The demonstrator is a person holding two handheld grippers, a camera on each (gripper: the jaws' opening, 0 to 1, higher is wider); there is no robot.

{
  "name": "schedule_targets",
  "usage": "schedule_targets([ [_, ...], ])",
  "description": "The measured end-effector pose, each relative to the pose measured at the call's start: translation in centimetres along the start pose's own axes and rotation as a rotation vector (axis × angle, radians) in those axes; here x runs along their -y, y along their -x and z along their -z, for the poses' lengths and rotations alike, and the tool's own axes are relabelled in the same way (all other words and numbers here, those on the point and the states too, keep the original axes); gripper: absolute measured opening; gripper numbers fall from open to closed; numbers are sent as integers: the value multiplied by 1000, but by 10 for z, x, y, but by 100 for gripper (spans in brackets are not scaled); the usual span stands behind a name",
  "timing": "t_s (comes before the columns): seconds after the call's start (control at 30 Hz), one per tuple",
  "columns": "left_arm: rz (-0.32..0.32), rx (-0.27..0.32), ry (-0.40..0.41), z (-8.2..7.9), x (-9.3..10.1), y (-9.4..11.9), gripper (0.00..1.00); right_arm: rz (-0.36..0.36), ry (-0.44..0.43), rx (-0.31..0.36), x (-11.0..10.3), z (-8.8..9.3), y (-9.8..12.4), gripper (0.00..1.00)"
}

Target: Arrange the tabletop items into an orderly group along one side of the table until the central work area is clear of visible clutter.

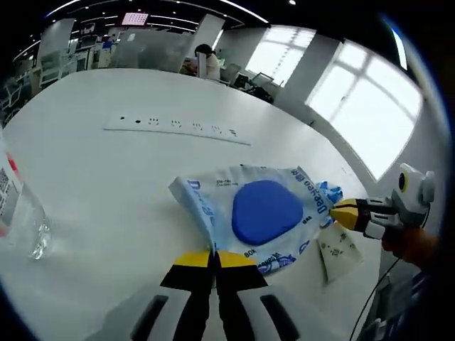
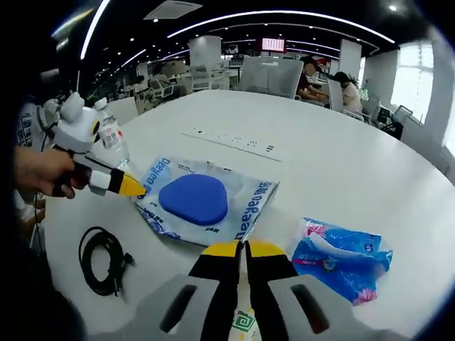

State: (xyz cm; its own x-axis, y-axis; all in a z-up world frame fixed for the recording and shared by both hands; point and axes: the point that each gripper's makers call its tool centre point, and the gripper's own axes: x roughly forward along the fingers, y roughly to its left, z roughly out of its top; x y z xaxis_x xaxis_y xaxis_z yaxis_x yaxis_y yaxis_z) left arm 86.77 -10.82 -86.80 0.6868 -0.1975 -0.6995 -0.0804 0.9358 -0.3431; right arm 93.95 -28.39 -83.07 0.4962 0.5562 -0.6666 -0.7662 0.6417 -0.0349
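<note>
The flat packet (image 1: 264, 213) with a blue oval patch lies mid-surface (image 1: 106, 170); its blue print reads roughly "Deeyeo", plus "BOX". The left tool (image 1: 214, 257), jaws closed, pinches the packet's near corner. The right tool (image 2: 243, 247), jaws together, meets its opposite edge. The right gripper view adds a blue pouch (image 2: 340, 257) and black cable (image 2: 103, 257); the left shows a clear bottle (image 1: 18, 213).

left gripper view: close, faces right gripper (image 1: 341, 212) | both share blue-pad packet (image 1: 264, 213)
</note>
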Motion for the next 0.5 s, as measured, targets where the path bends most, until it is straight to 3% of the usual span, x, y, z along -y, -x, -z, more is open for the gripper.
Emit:
schedule_targets([
  [0.37, -9, -14, 23, 0, -4, 2, 1, -1, 55, -62, -3, 9, 2, 0],
  [0.5, -34, -2, -15, -3, -9, 3, 7, 6, 58, -50, -4, 7, 4, 2],
])
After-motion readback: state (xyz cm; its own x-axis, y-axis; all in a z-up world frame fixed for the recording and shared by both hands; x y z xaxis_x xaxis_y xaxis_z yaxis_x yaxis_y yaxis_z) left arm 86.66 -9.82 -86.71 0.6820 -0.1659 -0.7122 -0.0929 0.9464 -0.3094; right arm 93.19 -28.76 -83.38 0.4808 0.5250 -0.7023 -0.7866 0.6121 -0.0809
